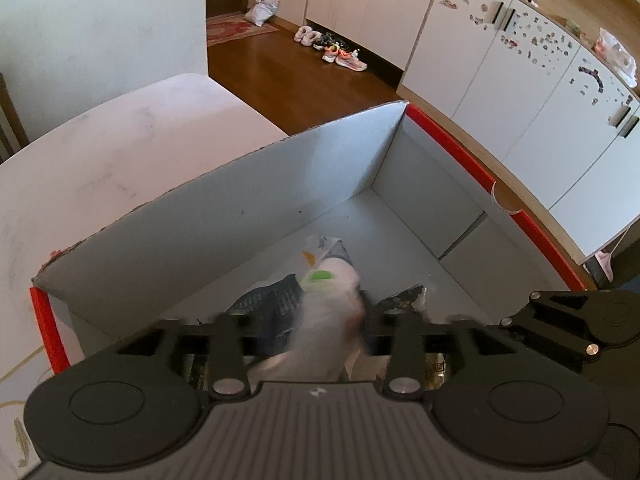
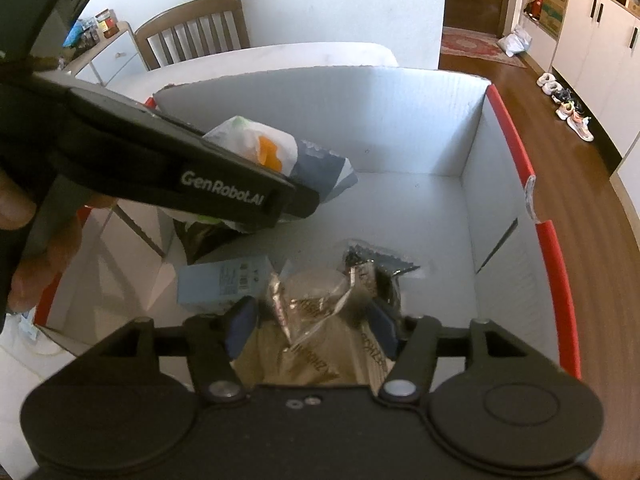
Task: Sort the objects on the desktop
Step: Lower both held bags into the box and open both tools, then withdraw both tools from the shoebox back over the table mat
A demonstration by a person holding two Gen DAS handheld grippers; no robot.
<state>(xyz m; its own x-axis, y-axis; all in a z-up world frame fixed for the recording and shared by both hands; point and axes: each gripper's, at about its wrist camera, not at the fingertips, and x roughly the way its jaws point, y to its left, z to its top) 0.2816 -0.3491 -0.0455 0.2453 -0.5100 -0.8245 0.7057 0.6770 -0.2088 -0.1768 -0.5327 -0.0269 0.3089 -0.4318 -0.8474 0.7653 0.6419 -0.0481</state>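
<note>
A white cardboard box with red edges (image 1: 280,184) (image 2: 360,120) stands on the white table. My left gripper (image 1: 320,332) is over the box with a white packet with green and orange print (image 1: 324,320) between its fingers; in the right wrist view that packet (image 2: 256,144) shows beside the left gripper's black body (image 2: 192,168). The packet is blurred. My right gripper (image 2: 312,324) is over the box, its blue pads (image 2: 240,324) on either side of a crinkled clear and gold snack packet (image 2: 316,316).
On the box floor lie a light blue carton (image 2: 224,280), a dark foil wrapper (image 2: 380,264) and a dark bag (image 2: 200,240). A wooden chair (image 2: 196,32) stands behind the table. White cabinets (image 1: 520,80) and shoes (image 1: 340,52) are on the floor beyond.
</note>
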